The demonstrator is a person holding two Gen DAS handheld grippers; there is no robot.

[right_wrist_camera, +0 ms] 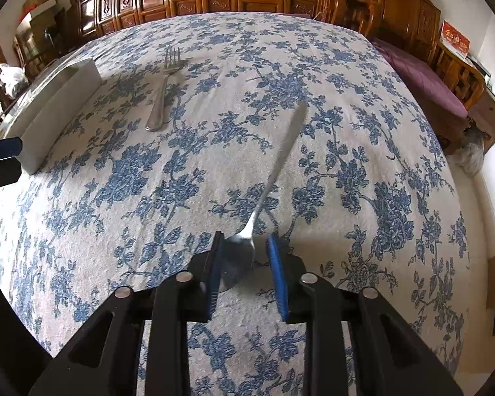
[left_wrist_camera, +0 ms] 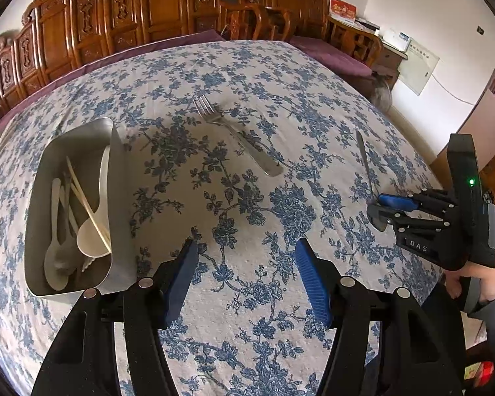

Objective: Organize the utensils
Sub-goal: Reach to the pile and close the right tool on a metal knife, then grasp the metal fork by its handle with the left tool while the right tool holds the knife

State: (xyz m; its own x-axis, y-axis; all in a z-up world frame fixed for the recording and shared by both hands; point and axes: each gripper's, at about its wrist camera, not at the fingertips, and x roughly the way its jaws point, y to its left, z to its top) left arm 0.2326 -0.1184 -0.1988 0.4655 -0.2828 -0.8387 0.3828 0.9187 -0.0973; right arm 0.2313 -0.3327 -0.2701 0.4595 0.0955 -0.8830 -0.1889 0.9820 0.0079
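Observation:
A metal spoon (right_wrist_camera: 274, 171) lies on the blue-flowered tablecloth (right_wrist_camera: 346, 99) with its handle pointing away. Its bowl sits between the pads of my right gripper (right_wrist_camera: 245, 236): the left pad touches the bowl's edge and a gap shows at the right pad. In the left wrist view that spoon (left_wrist_camera: 366, 161) and right gripper (left_wrist_camera: 378, 208) are at the right. A metal fork (left_wrist_camera: 237, 135) lies loose mid-table, tines away. My left gripper (left_wrist_camera: 246, 247) hovers open and empty beside a metal tray (left_wrist_camera: 115, 165) holding white plastic spoons and chopsticks.
Carved wooden chairs (left_wrist_camera: 148, 10) and purple cushions (right_wrist_camera: 429, 76) line the far side of the table. The table's right edge drops off near the right gripper, and a person's hand (left_wrist_camera: 478, 280) holds it there. In the right wrist view the tray (right_wrist_camera: 59, 105) stands at the left.

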